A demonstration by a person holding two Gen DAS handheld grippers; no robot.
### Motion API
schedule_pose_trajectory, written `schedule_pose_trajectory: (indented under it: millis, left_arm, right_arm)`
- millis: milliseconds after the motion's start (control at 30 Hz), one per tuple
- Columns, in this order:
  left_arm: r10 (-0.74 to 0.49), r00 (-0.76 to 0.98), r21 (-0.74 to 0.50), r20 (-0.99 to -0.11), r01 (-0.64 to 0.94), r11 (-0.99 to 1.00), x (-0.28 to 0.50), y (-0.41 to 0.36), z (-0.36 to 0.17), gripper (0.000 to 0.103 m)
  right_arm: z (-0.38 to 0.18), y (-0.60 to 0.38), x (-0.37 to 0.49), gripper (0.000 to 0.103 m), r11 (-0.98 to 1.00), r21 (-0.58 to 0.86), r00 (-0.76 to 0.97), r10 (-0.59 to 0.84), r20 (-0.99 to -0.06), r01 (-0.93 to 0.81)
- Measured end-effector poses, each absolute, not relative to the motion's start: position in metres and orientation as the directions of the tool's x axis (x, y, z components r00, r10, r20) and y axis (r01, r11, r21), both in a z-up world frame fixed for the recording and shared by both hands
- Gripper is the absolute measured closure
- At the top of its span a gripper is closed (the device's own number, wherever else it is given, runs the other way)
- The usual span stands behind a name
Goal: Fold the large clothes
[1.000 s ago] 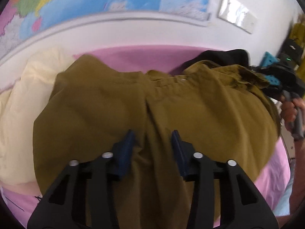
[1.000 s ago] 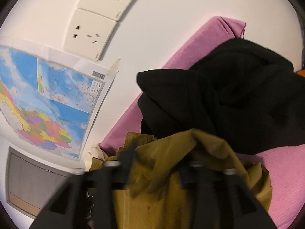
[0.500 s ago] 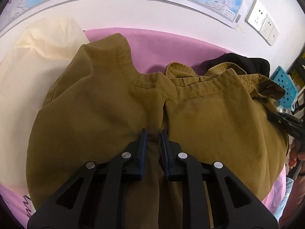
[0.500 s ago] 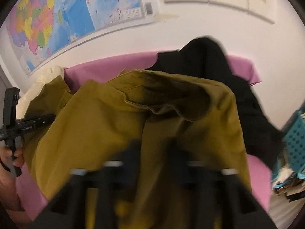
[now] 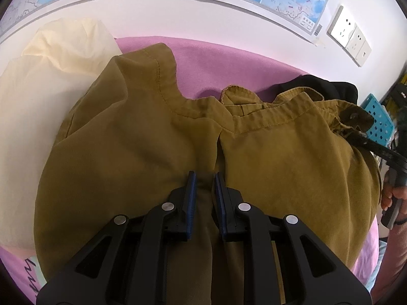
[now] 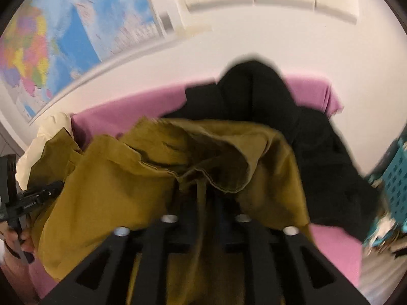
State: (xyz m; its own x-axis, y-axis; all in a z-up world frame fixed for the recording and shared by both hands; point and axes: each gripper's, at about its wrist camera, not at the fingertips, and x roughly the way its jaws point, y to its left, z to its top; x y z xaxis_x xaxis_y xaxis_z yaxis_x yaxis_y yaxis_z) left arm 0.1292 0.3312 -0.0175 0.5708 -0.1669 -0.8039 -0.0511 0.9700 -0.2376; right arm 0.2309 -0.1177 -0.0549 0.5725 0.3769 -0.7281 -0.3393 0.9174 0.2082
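The olive garment [image 5: 142, 157] lies spread over the pink cover [image 5: 216, 63], between a cream cloth [image 5: 45, 81] and a black garment [image 6: 292, 132]. The left gripper [image 5: 204, 178] is nearly closed, its blue pads [image 5: 191, 198] pinching a ridge of the olive fabric. The right gripper [image 6: 206, 203] has a bunched fold between its jaws, which are opening; blur hides whether they press it

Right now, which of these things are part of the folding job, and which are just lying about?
Part of the job:
- olive-brown garment
- left claw, pinching a fold of it
- right claw, opening, cloth between its fingers
- pink surface under it

Lying about:
- black garment
- cream cloth
- wall map
- wall sockets
- blue basket
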Motion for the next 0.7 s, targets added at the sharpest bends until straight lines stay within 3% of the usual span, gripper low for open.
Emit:
schedule_pose_trajectory:
  millis: [67, 133, 167, 200, 333, 533, 567, 633, 667, 700]
  left_arm:
    - [-0.155, 0.575, -0.218, -0.803, -0.042, 0.975, 0.128, 0.328, -0.017, 0.085]
    - [-0.14, 0.579, -0.198, -0.803, -0.038, 0.979, 0.129, 0.324, -0.018, 0.083]
    - [-0.13, 0.582, -0.185, -0.803, -0.035, 0.982, 0.128, 0.322, -0.018, 0.083]
    - [-0.128, 0.583, -0.183, -0.802, -0.035, 0.983, 0.128, 0.321, -0.017, 0.083]
    - [-0.152, 0.586, -0.21, -0.796, -0.032, 0.977, 0.127, 0.325, -0.018, 0.082]
    - [-0.157, 0.587, -0.177, -0.794, 0.025, 0.984, 0.12, 0.317, -0.015, 0.074]
    - [-0.155, 0.588, -0.173, -0.794, 0.025, 0.985, 0.119, 0.317, -0.014, 0.073]
    - [-0.137, 0.602, -0.16, -0.787, 0.015, 0.987, 0.115, 0.316, -0.01, 0.069]
    - [-0.124, 0.612, -0.146, -0.781, 0.014, 0.989, 0.112, 0.314, -0.007, 0.064]
    - [-0.11, 0.624, -0.13, -0.773, 0.014, 0.991, 0.108, 0.312, -0.003, 0.062]
  right_arm:
    - [-0.051, -0.114, 0.232, 0.065, 0.927, 0.168, 0.598, 0.347, -0.723, -0.334]
    - [-0.051, -0.109, 0.24, 0.077, 0.925, 0.175, 0.587, 0.352, -0.729, -0.337]
    - [-0.052, -0.105, 0.248, 0.092, 0.927, 0.175, 0.582, 0.347, -0.735, -0.332]
    - [-0.052, -0.101, 0.257, 0.098, 0.926, 0.18, 0.573, 0.35, -0.741, -0.332]
    - [-0.058, -0.087, 0.283, 0.103, 0.948, 0.142, 0.597, 0.292, -0.747, -0.285]
    - [-0.069, -0.089, 0.293, 0.1, 0.948, 0.193, 0.545, 0.305, -0.781, -0.253]
    - [-0.064, -0.093, 0.288, 0.096, 0.944, 0.213, 0.549, 0.321, -0.772, -0.252]
    - [-0.055, -0.098, 0.275, 0.066, 0.931, 0.241, 0.558, 0.357, -0.749, -0.274]
    - [-0.049, -0.101, 0.263, 0.045, 0.926, 0.244, 0.59, 0.372, -0.717, -0.287]
    - [-0.044, -0.102, 0.25, 0.041, 0.923, 0.229, 0.607, 0.376, -0.7, -0.308]
